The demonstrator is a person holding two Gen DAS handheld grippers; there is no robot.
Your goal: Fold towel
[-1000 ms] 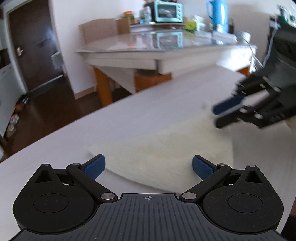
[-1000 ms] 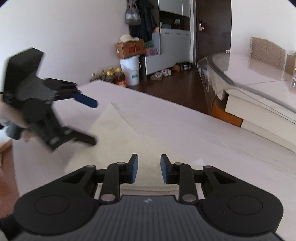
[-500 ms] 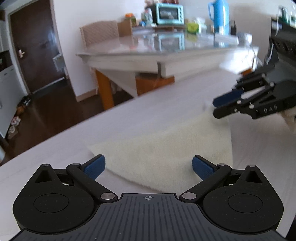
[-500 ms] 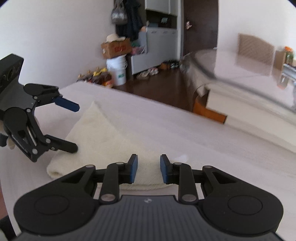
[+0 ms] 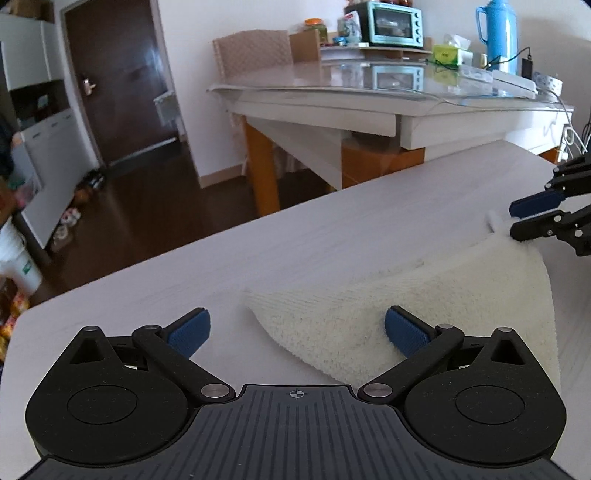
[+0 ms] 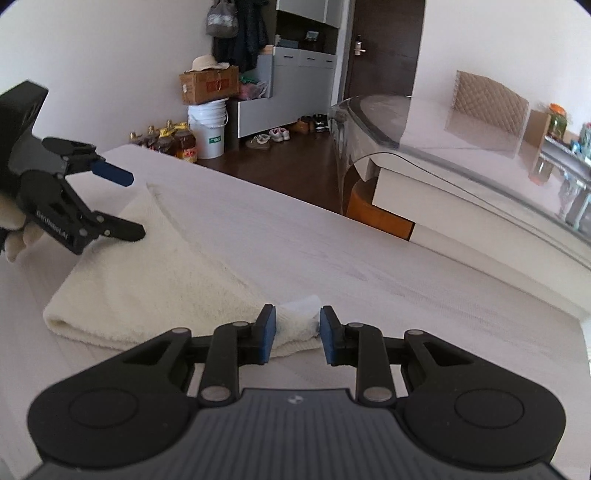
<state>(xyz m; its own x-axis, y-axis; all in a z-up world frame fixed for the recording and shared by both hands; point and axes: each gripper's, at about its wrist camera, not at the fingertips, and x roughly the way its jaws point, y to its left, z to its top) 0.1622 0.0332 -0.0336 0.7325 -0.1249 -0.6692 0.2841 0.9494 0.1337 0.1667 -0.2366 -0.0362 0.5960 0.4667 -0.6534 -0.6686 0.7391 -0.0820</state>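
Observation:
A cream towel (image 5: pixel 424 310) lies folded on the pale table (image 5: pixel 332 236). It also shows in the right wrist view (image 6: pixel 162 273). My left gripper (image 5: pixel 297 330) is open wide, low over one end of the towel, its right pad on the cloth. It shows at the left of the right wrist view (image 6: pixel 135 205). My right gripper (image 6: pixel 294 334) is partly open around the towel's other corner with its white tag (image 6: pixel 301 306), pads apart from the cloth. It shows at the right edge of the left wrist view (image 5: pixel 517 221).
A glass-topped dining table (image 5: pixel 369 96) stands beyond the work table with a toaster oven (image 5: pixel 395 22) and a blue thermos (image 5: pixel 498 33). A white bucket (image 6: pixel 208 129), bottles, a cardboard box and shoes sit on the dark floor. The table edge (image 5: pixel 110 273) is close on the left.
The left gripper has shifted left along the towel's end. The right gripper has moved down onto the towel's far corner, and its jaws have opened a little wider.

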